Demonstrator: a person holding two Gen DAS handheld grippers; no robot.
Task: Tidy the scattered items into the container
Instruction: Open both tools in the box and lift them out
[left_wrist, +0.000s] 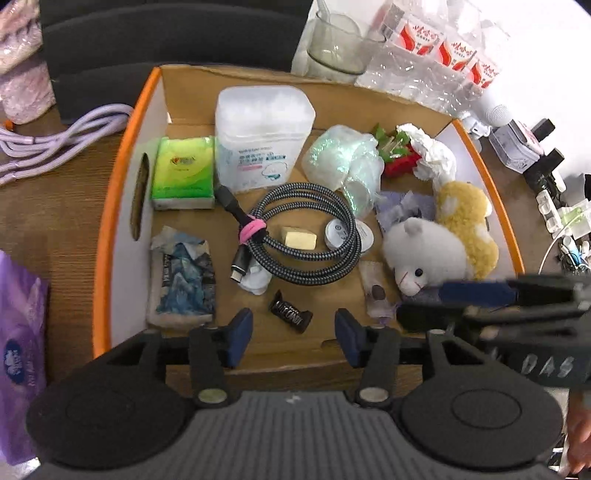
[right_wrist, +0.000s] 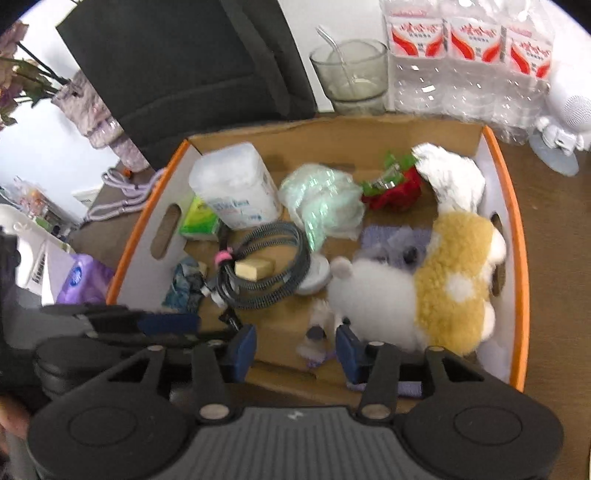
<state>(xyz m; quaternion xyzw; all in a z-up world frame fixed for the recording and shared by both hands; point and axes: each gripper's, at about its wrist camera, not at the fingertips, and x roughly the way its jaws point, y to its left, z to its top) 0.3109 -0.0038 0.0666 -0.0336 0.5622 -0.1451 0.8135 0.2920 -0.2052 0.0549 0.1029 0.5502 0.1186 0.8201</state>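
An orange-rimmed cardboard box (left_wrist: 107, 229) (right_wrist: 519, 236) holds a green tissue pack (left_wrist: 183, 171), a clear swab tub (left_wrist: 262, 136) (right_wrist: 236, 184), a coiled braided cable (left_wrist: 306, 236) (right_wrist: 262, 266), a grey and yellow plush toy (left_wrist: 436, 243) (right_wrist: 424, 291), a blue crumpled pack (left_wrist: 183, 280) and a small black wrapper (left_wrist: 291, 314). My left gripper (left_wrist: 293, 334) hovers open over the box's near edge, above the black wrapper. My right gripper (right_wrist: 295, 349) is open just beside it, above a small purple scrap (right_wrist: 316, 334) next to the plush toy. Neither holds anything.
A purple tissue pack (left_wrist: 18, 350) (right_wrist: 83, 280) and a lilac cord (left_wrist: 62, 136) lie on the wooden table left of the box. Behind it stand a glass cup (left_wrist: 336, 44) (right_wrist: 351, 74) and wrapped water bottles (right_wrist: 469, 55). Small clutter sits at the right (left_wrist: 554, 206).
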